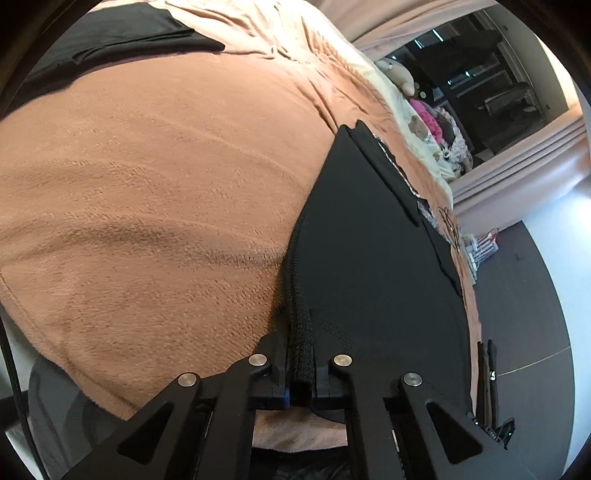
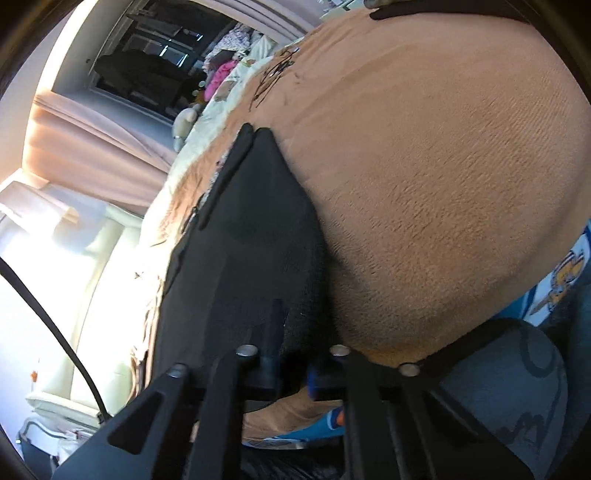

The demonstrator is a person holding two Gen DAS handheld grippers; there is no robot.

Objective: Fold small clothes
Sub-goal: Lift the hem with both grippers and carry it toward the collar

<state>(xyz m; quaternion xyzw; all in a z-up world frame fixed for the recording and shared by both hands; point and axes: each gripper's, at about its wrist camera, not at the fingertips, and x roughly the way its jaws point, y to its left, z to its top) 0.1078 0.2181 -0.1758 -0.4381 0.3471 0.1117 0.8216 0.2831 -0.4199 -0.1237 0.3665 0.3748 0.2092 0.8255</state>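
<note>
A bed (image 1: 155,177) covered by a tan fleece blanket (image 2: 443,166) fills both views. Pink curtains (image 1: 524,162) and a dark window (image 1: 491,74) are seen at the upper right of the left view, with soft toys (image 1: 400,75) blurred beside them. A black garment (image 1: 369,258) is spread at centre right on the blanket. Its ribbed edge is pinched between the closed jaws of the left hand-held gripper (image 1: 300,363) at lower centre. The right hand-held gripper (image 2: 291,354) is closed on the garment's dark cloth, though its fingertips are largely hidden by the fabric. Another black cloth (image 1: 122,33) is cut off at the upper left.
</note>
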